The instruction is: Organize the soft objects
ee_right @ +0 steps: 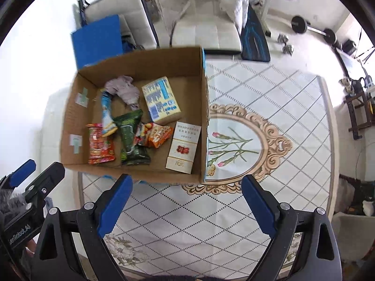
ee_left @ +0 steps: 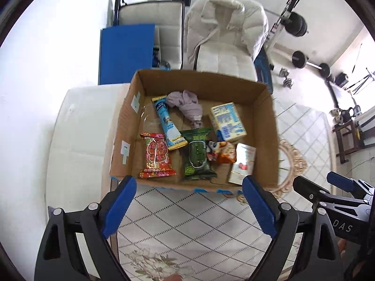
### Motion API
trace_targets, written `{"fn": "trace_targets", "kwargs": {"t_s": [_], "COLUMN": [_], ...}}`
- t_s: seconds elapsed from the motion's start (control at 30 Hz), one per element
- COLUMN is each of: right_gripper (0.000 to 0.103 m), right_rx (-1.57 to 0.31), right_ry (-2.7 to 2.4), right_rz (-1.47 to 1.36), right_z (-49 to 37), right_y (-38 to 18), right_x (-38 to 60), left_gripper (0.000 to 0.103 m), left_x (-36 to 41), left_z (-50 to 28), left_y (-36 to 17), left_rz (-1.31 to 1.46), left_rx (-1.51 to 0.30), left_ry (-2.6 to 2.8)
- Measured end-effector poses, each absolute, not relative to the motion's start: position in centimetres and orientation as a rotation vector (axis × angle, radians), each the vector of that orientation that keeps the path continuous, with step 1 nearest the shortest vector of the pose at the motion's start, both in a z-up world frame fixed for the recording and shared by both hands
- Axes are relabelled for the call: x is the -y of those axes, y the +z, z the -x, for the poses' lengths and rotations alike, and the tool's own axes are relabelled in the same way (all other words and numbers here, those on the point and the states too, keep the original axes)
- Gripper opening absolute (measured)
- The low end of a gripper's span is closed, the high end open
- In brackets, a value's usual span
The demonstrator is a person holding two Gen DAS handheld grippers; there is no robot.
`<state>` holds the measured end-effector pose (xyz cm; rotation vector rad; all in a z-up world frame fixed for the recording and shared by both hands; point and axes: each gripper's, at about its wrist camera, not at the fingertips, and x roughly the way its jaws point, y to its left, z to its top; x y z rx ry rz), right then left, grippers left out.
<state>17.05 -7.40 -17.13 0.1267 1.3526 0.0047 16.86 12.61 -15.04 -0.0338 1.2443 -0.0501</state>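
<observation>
An open cardboard box point(ee_left: 201, 79) point(ee_right: 140, 63) stands on the table. Inside lie a crumpled lilac cloth point(ee_left: 187, 104) point(ee_right: 125, 89), a red snack packet point(ee_left: 157, 155) point(ee_right: 99, 144), a green snack packet point(ee_left: 198, 157) point(ee_right: 131, 138), a blue tube sachet point(ee_left: 167, 124) point(ee_right: 106, 113), a yellow-blue tissue pack point(ee_left: 227, 120) point(ee_right: 160, 100), an orange packet point(ee_left: 222, 154) point(ee_right: 155, 134) and a white carton point(ee_left: 242, 164) point(ee_right: 184, 147). My left gripper point(ee_left: 188, 201) is open and empty in front of the box. My right gripper point(ee_right: 187, 201) is open and empty, near the box's front right corner.
The table has a white diamond-patterned cloth point(ee_right: 269, 107) with a floral medallion point(ee_right: 234, 145). A white chair with a padded jacket point(ee_left: 225, 28) stands behind the box, next to a blue panel point(ee_left: 126, 51). Barbells and weights point(ee_left: 309, 63) lie on the floor at the right.
</observation>
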Motion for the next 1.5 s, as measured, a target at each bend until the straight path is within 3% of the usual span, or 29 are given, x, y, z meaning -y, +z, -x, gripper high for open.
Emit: {"fn": "trace_targets", "kwargs": {"t_s": [0.4, 0.77, 1.5], "right_gripper": [0.096, 0.096, 0.096], "right_rx": [-1.172, -1.069, -1.004], "right_ry": [0.007, -0.022, -0.069], "right_rz": [-0.109, -0.09, -0.054], "right_z": [-9.0, -3.5, -1.5], "right_y": [-5.7, 0.7, 3.8], "right_x": [8.8, 10.5, 11.2], "left_gripper": [0.093, 0.093, 0.093], "left_x": [-11.3, -10.8, -9.3], "left_z": [-10.4, -6.4, -4.8], "left_y": [-5.4, -0.1, 1.0], "left_rz": [-0.009, 0.021, -0.001], "left_rx": [-1.093, -1.015, -0.998], "left_ry": [-0.045, -0.057, -0.079]}}
